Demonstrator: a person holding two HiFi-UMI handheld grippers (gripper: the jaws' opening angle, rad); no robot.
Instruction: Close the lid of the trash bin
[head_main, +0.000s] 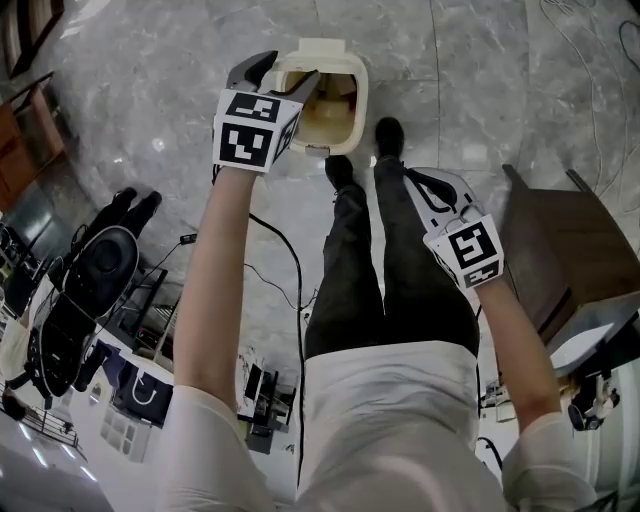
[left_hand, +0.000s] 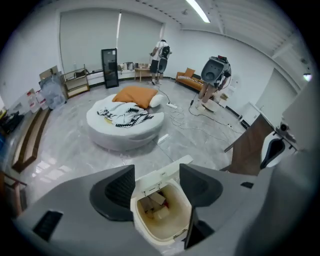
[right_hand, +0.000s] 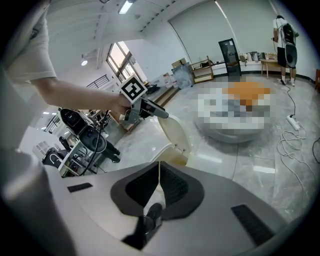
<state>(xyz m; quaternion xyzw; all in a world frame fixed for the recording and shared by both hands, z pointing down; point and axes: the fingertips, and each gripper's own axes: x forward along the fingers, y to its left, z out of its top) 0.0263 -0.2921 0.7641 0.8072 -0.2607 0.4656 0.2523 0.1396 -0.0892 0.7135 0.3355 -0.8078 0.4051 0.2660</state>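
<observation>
Left gripper (left_hand: 156, 175), jaws apart and empty, hangs by the upright lid (right_hand: 175, 132) of the open trash bin (head_main: 358, 95), top centre; right gripper (right_hand: 159, 172) sits closed. Next, likely: tip the lid shut.

We hold our left arm (head_main: 225, 270) stretched forward, its left gripper (head_main: 288, 70) pointing steeply down. Its jaws stand wide apart and the pads press on nothing. Our right arm (head_main: 510, 340) is held lower by our right leg. The right gripper (right_hand: 159, 172) is tilted downward, jaws closed together and empty.
</observation>
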